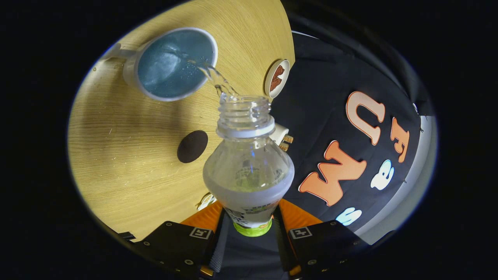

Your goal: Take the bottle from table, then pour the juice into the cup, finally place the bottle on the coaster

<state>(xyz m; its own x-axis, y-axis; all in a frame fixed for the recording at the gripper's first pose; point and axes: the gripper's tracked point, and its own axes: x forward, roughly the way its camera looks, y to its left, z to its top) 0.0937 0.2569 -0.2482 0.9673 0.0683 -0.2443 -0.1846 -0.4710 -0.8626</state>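
My gripper is shut on a clear plastic bottle with a white and green label, held tilted with its open neck pointing at the cup. A thin stream of clear liquid runs from the bottle's mouth over the rim into the white cup, which has a blue inside and holds liquid. The cup's handle points away from the bottle. A dark round coaster lies on the wooden table between the cup and my fingers, to the left of the bottle.
A small white round dish with a brown picture sits near the table's far edge, beyond the bottle. A white object with cork-like ends shows just behind the bottle's neck. The booth's black cloth wall stands right of the table.
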